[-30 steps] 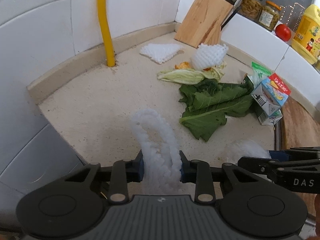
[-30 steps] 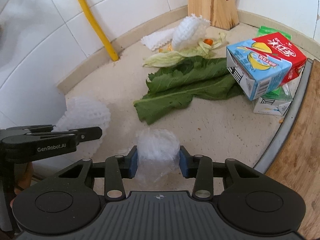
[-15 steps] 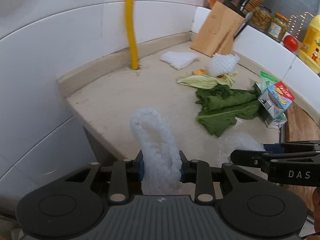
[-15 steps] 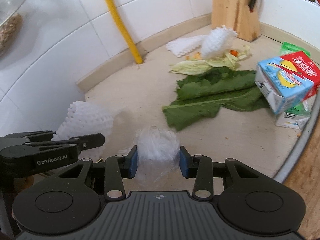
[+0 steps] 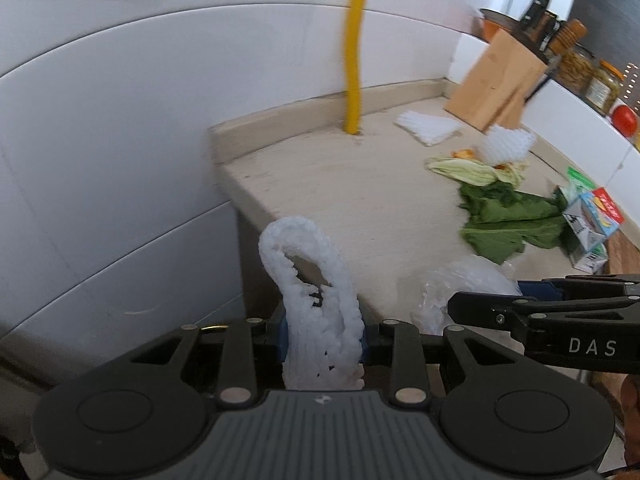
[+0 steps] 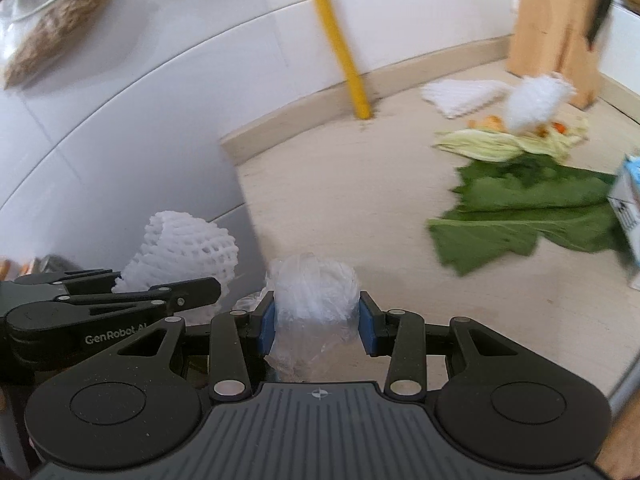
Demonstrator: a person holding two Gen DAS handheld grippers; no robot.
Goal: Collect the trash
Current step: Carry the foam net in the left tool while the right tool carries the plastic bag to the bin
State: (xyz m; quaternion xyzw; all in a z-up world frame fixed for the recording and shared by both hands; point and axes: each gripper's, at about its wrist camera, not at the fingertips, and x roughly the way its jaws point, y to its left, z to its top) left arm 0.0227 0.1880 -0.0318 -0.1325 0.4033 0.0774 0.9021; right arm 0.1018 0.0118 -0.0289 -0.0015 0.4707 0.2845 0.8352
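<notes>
Trash in hand: a white foam net (image 5: pixel 316 304) and a crumpled wad of clear plastic wrap (image 6: pixel 316 292), both lifted off the counter (image 5: pixel 340 200)
Left gripper (image 5: pixel 323 340): fingers narrowed on the lower end of the foam net, squeezing it so the looped top stands up above them; it hangs over the counter's left edge
Right gripper (image 6: pixel 318 318): fingers about half closed, pressing both sides of the plastic wrap, just beside the left gripper near the counter's front left corner
Why held so: both pieces are light and soft, so a firm pinch likely keeps them from slipping while carried
Trash left: green leaves (image 5: pixel 512 220), pale cabbage scraps (image 5: pixel 472 170), another foam net (image 5: pixel 506 144) and a flat foam sheet (image 5: pixel 428 128) toward the counter's back right, a drink carton (image 5: pixel 592 224) at its right edge
Bin: not in view, so I cannot tell where the load is going
Fixed items: a yellow pipe (image 5: pixel 354 60) at the back edge, a knife block (image 5: pixel 496 84) in the back right corner
</notes>
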